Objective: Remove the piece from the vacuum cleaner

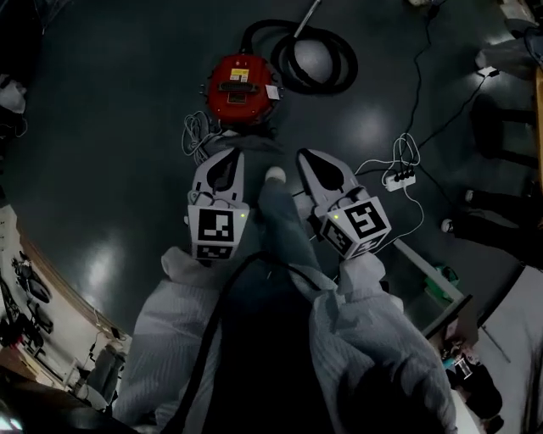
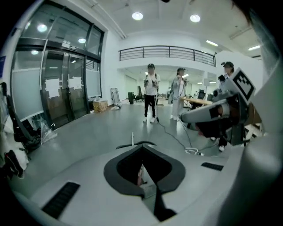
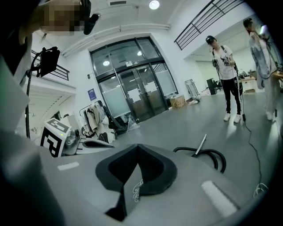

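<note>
The red vacuum cleaner [image 1: 241, 86] sits on the dark floor ahead of me. Its black hose [image 1: 316, 61] lies coiled to its right, with a metal wand [image 1: 306, 19] across it. My left gripper [image 1: 228, 158] hangs just short of the vacuum's near side, jaws shut and empty. My right gripper [image 1: 309, 158] is level with it on the right, also shut on nothing. The left gripper view shows the shut left gripper [image 2: 141, 148], the hose [image 2: 136, 144] peeking past it, and the right gripper [image 2: 220, 112]. In the right gripper view the shut right gripper [image 3: 138, 149] points beside the hose [image 3: 207, 155].
A white cable bundle [image 1: 198, 136] lies left of the vacuum. A white power strip [image 1: 399, 179] with cords lies to the right. My shoe [image 1: 276, 175] shows between the grippers. Several people [image 2: 151, 92] stand across the hall; glass doors [image 3: 138, 95] are behind.
</note>
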The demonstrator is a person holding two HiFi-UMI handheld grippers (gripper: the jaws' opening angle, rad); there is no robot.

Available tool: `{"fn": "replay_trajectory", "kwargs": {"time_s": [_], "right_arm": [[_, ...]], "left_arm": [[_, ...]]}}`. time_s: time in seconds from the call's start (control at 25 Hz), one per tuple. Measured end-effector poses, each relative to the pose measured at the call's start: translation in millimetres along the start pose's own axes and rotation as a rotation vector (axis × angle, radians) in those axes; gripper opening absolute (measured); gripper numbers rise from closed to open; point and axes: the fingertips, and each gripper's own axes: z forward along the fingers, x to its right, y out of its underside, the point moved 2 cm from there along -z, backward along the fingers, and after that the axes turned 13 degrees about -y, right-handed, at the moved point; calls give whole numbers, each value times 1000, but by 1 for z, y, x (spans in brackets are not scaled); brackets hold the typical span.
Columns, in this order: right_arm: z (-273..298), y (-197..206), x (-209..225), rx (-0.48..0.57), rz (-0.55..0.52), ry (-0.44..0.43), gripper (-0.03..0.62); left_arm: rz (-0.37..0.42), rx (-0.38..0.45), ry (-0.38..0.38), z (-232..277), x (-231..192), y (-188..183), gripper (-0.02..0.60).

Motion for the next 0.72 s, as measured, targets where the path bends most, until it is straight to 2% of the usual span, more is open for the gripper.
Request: {"fn": "replay_trajectory", "kwargs": {"time_s": [0.12, 0.28, 0.36, 0.44, 0.6, 0.72], "right_arm": [[34, 27, 46, -64, -2, 2, 2], [77, 90, 101, -143, 62, 3, 2], [96, 128, 123, -181, 110, 2, 2], [112, 165, 141, -224, 153, -20, 2], [150, 224, 180, -289, 226, -82, 7], [176, 253, 207, -288, 374, -97, 42]], "left_arm": [[105, -102, 43, 57, 2, 46, 5], [274, -185, 125, 123, 11, 124, 15], [357, -242, 185, 149, 18, 166, 82], [409, -288, 222, 171, 24, 202, 104], [482, -321, 253, 219, 24, 254, 145], [637, -342, 297, 240, 28, 291, 189]]}}
